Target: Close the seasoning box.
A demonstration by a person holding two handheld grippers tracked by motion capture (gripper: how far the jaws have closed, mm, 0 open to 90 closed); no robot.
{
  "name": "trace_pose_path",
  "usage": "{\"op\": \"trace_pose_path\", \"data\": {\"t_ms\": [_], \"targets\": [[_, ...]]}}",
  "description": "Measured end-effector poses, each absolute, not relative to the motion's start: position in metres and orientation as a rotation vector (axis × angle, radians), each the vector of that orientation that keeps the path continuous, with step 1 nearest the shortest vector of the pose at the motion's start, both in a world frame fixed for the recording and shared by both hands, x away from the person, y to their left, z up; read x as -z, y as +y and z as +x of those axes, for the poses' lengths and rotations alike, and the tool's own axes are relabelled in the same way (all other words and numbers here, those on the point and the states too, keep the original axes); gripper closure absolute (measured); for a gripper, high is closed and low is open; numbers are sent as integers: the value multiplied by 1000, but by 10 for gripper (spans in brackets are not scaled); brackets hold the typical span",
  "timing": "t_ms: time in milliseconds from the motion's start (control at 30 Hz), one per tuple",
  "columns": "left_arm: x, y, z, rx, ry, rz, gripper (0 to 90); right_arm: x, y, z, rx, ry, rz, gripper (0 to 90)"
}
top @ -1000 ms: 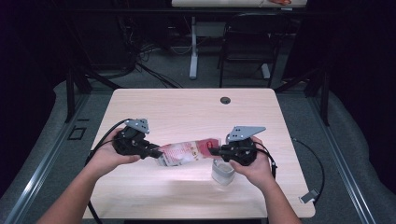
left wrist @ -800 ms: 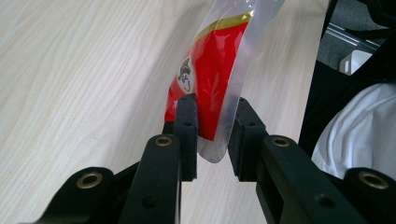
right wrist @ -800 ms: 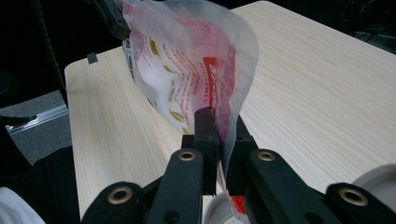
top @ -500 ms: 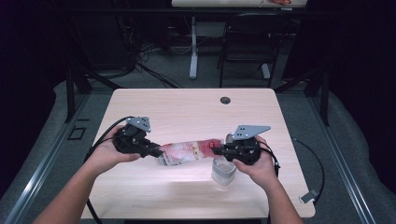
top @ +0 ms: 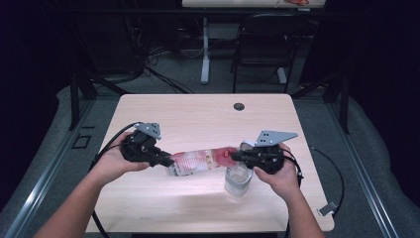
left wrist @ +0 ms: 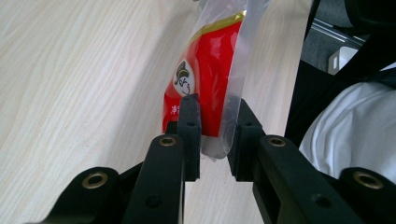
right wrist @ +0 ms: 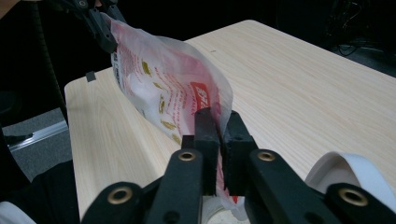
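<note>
A red and clear plastic snack bag (top: 198,161) hangs stretched above the table between both grippers. My left gripper (top: 168,161) is shut on one end of it. In the left gripper view the pads of that gripper (left wrist: 215,126) press on the bag's clear edge (left wrist: 208,79), and the jaws have just been closing on it. My right gripper (top: 233,157) is shut on the other end. Its jaws (right wrist: 218,126) have just closed further, with the bag (right wrist: 163,88) pinched between them. A clear jar (top: 237,181) stands on the table right below the right gripper, and its white rim (right wrist: 345,172) shows beside the jaws.
The light wooden table (top: 198,114) has a dark round grommet (top: 239,106) near its far edge. Cables trail from both grippers. A chair (top: 257,44) and a table leg stand on the grey floor beyond. A small white item (top: 327,209) lies on the floor at the right.
</note>
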State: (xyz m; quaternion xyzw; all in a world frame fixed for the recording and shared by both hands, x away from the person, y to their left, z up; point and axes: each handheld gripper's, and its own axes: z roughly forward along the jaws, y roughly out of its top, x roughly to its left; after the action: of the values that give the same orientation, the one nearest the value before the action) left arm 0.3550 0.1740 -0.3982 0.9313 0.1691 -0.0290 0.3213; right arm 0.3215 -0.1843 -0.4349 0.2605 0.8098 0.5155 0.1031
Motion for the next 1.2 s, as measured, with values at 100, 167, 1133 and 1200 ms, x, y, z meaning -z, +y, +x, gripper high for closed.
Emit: {"op": "trace_pose_path", "data": {"t_ms": [100, 167, 1133, 1200], "targets": [[396, 173, 355, 90, 441, 2444, 784, 434, -185, 321, -1525, 2387, 772, 892], [395, 173, 355, 104, 437, 2442, 787, 434, -187, 322, -1538, 2383, 782, 894], [379, 155, 354, 130, 421, 2461, 783, 425, -203, 314, -1521, 2398, 837, 899], [379, 154, 354, 130, 417, 2462, 783, 425, -204, 313, -1522, 2393, 845, 898]]}}
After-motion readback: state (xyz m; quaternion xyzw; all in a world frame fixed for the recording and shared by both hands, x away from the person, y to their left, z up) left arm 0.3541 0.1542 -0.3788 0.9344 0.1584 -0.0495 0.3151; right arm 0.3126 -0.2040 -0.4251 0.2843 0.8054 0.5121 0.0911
